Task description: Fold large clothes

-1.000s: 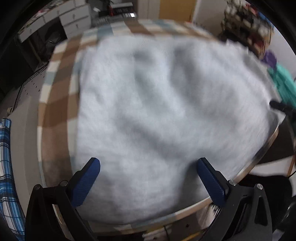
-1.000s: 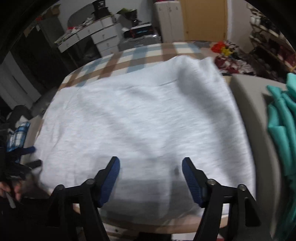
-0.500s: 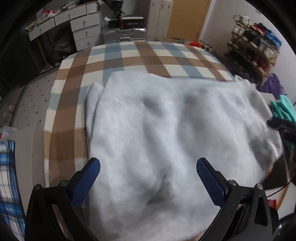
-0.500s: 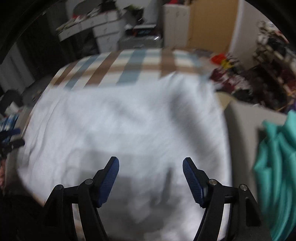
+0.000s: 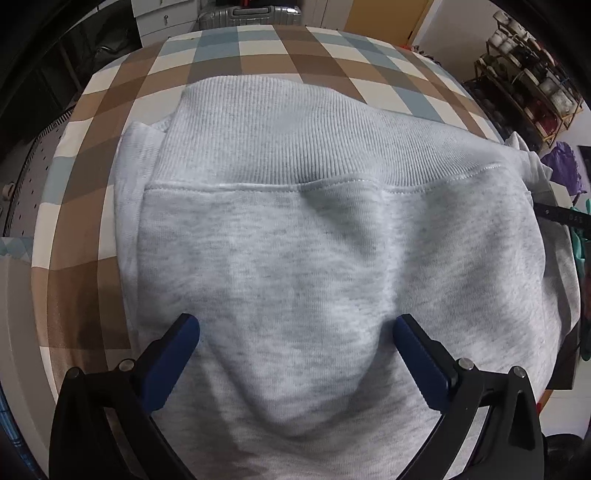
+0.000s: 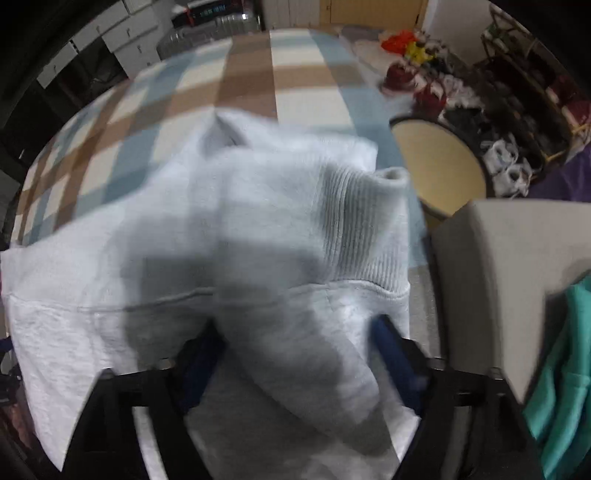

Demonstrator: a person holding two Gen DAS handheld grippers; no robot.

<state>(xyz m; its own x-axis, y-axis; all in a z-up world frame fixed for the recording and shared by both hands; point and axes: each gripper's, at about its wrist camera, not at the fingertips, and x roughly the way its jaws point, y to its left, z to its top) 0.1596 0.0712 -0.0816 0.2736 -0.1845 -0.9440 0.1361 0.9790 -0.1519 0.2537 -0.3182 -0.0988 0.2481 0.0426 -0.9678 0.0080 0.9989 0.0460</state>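
Note:
A light grey sweatshirt (image 5: 332,240) lies folded over on a round table with a brown, blue and cream checked cloth (image 5: 258,48). Its ribbed hem band (image 5: 314,140) lies on top, facing away. My left gripper (image 5: 295,339) is open, its blue pads spread wide just above the cloth. In the right wrist view the same sweatshirt (image 6: 184,240) bunches between the fingers of my right gripper (image 6: 299,354), which stands wide open; a fold of fabric lies between the pads and partly hides them. The ribbed hem (image 6: 354,229) is close ahead.
A grey seat or cushion (image 6: 517,266) with teal clothes (image 6: 565,369) sits at the right. A small round yellow table (image 6: 436,162) and shoe racks (image 6: 524,110) stand beyond. White drawers and a suitcase (image 5: 251,14) are behind the table.
Both grippers have swept forward over the table, carrying the near part of the sweatshirt over the far part. The ribbed hem now lies on top, and more checked cloth shows.

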